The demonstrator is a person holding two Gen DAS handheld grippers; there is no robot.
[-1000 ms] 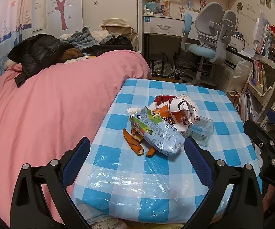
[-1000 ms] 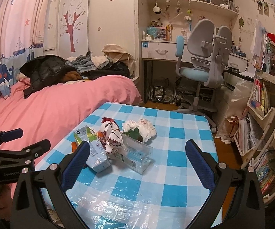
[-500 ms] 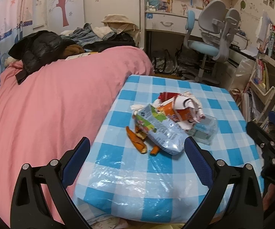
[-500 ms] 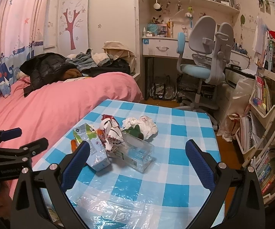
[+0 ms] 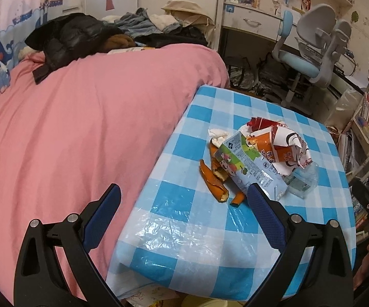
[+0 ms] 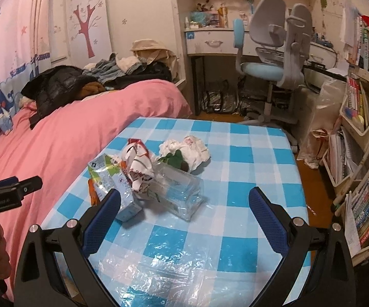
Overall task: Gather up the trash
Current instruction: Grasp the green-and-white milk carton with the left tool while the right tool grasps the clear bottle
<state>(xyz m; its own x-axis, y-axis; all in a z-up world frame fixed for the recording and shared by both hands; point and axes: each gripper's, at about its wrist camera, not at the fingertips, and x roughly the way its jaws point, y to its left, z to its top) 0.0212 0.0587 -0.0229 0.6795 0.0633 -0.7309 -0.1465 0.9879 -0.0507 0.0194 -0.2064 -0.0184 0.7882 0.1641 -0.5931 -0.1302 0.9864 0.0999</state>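
A heap of trash lies on the blue-checked table (image 5: 184,220) (image 6: 245,199): a flattened drink carton (image 5: 250,168) (image 6: 110,179), a crumpled red-and-white wrapper (image 5: 284,148) (image 6: 138,163), orange peel (image 5: 212,181), a clear plastic container (image 5: 302,181) (image 6: 179,189) and white crumpled tissue (image 6: 189,148) with a green scrap. My left gripper (image 5: 184,199) hovers open over the table's near-left edge, short of the peel. My right gripper (image 6: 184,202) is open, near the clear container, with nothing held.
A pink-covered bed (image 5: 82,117) abuts the table's left side, with clothes piled at its far end. A desk chair (image 6: 274,58) and desk stand behind the table. Bookshelves (image 6: 358,138) and a plastic bag crowd the right side.
The left gripper has swung left and tilted, so the trash heap now sits to the right of its fingers. The right gripper has edged slightly closer to the heap.
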